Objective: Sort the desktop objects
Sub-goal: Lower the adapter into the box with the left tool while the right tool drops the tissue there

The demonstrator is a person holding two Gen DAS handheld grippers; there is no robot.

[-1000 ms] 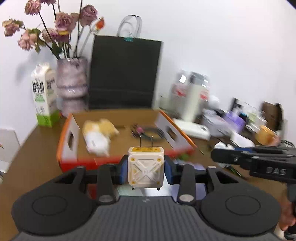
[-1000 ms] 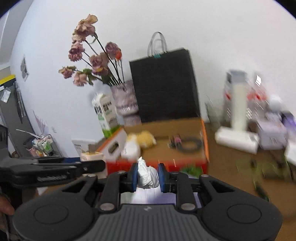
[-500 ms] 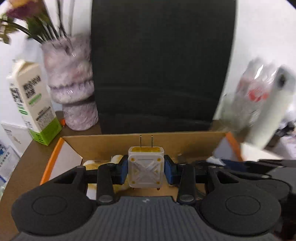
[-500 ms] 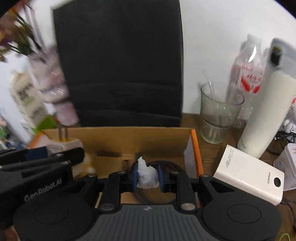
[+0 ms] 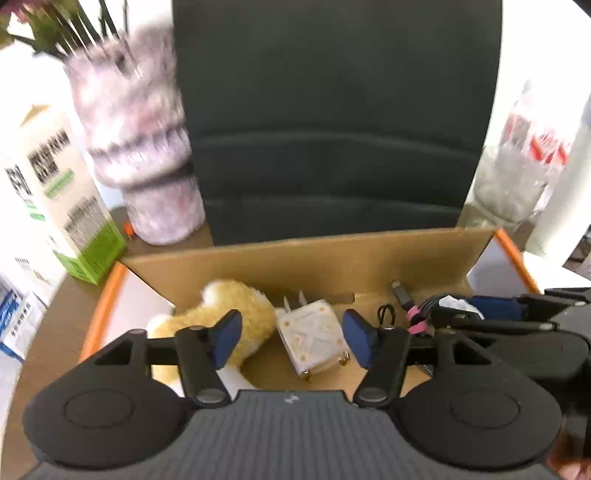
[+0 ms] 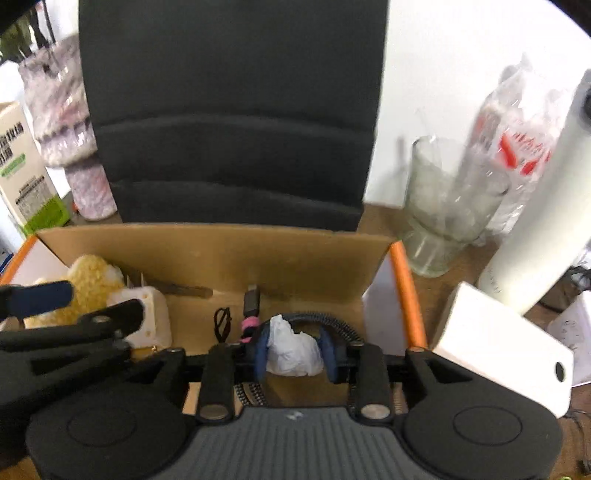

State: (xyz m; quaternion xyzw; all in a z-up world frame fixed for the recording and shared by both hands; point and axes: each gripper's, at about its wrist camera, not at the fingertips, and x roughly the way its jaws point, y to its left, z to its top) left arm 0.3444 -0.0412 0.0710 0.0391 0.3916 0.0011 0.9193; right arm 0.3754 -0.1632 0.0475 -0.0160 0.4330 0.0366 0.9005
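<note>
as jaws open, charger [image 5: 312, 338] lies between fingers [image 5: 227, 338].

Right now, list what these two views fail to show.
- Flowers: left view, cut off by the top edge.
- Bottle label: right view, too blurred to read.
- Cable: right view, partly behind the right gripper and wad.
- Box front wall: both views, hidden by the grippers.

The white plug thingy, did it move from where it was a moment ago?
Yes. The white plug left the left gripper, whose jaws are opening, and dropped into the cardboard box, beside the yellow plush toy.
</note>
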